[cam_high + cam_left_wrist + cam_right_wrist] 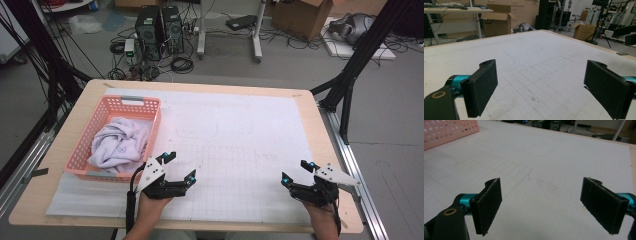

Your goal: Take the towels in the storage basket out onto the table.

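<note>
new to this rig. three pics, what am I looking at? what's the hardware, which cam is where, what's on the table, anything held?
There is no robot arm here. A person stands at the near edge of the table and holds a hand-held two-jaw claw in each hand: the left claw and the right claw.

The high view comes from a fixed camera above the person, looking forward and down. The other two come from cameras riding on the claws, each looking out between its own two black jaws.

On the wooden table lies a white gridded mat. At its left stands a pink plastic basket with a crumpled pale towel inside; the basket's corner also shows in the right gripper view.

Both claws are open and hold nothing. The left one is right beside the basket.
</note>
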